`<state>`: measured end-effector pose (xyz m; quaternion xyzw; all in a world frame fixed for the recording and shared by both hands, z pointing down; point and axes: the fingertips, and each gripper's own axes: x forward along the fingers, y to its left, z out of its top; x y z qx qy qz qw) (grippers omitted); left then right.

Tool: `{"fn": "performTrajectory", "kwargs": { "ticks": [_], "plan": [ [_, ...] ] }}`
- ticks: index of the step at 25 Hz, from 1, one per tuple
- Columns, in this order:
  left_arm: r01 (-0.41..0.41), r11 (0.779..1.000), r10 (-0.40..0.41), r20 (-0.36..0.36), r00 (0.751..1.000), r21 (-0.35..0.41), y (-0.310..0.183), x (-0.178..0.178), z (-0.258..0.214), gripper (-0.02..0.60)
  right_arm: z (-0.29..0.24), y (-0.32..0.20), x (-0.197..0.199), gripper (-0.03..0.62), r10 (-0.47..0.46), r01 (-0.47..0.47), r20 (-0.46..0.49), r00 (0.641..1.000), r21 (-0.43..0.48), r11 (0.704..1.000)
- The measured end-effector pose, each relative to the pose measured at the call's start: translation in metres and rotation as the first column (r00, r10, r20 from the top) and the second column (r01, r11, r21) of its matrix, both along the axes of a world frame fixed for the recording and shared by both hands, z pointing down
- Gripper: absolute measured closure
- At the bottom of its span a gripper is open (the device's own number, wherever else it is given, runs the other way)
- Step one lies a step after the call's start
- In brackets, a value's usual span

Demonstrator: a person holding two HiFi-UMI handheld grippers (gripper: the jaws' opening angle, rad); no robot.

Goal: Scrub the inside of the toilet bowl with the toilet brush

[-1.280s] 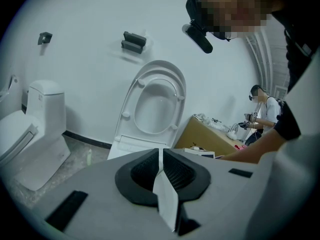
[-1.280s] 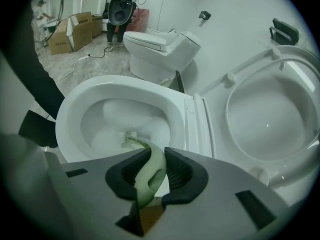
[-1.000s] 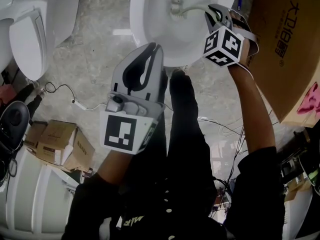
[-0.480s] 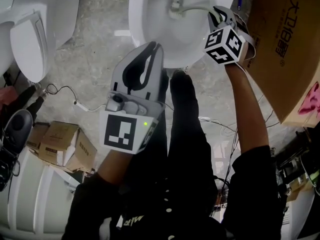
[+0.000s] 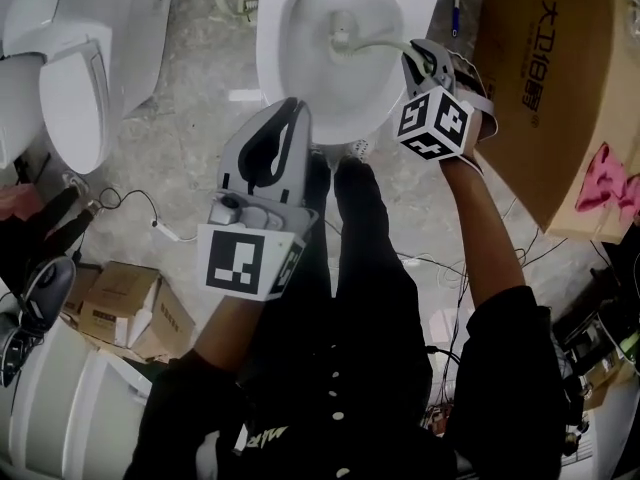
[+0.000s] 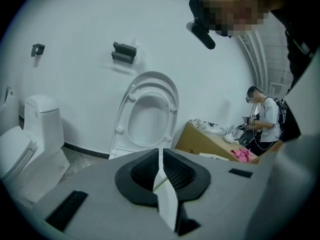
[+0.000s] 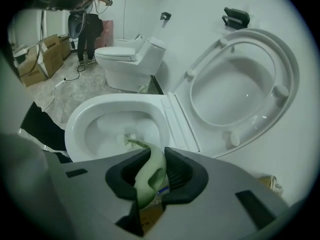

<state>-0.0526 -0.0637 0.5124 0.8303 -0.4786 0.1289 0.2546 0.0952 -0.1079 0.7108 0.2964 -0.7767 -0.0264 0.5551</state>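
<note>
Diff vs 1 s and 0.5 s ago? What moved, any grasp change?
The right claw drew slightly back toward the person, dragging the toilet brush head a little toward the front of the toilet bowl; the head camera shifted too, so it's a small move. No grasp change: right claw stays shut on the brush handle; left claw stays shut, empty, outside the bowl.

Dim, even light; fisheye-warped edges

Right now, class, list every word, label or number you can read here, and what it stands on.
"大卫", followed by characters too unclear to read: large cardboard box.
Small cardboard boxes: print too small to read.
Nothing else is readable.
</note>
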Motion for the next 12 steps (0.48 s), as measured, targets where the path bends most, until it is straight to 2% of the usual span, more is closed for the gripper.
{"fn": "performTrajectory", "kwargs": {
  "ticks": [7,12],
  "plan": [
    [-0.024,0.999,0.023,0.008,1.000,0.049,0.013,0.002,-0.071,0.534,-0.112,0.016,-0.005,0.503,-0.020,0.013,0.057,0.998,0.124,0.992],
    [-0.039,0.994,0.038,0.008,0.999,0.107,0.017,-0.004,-0.129,0.534,-0.203,0.025,-0.006,0.503,-0.026,0.004,0.092,0.995,0.228,0.974]
  ]
}}
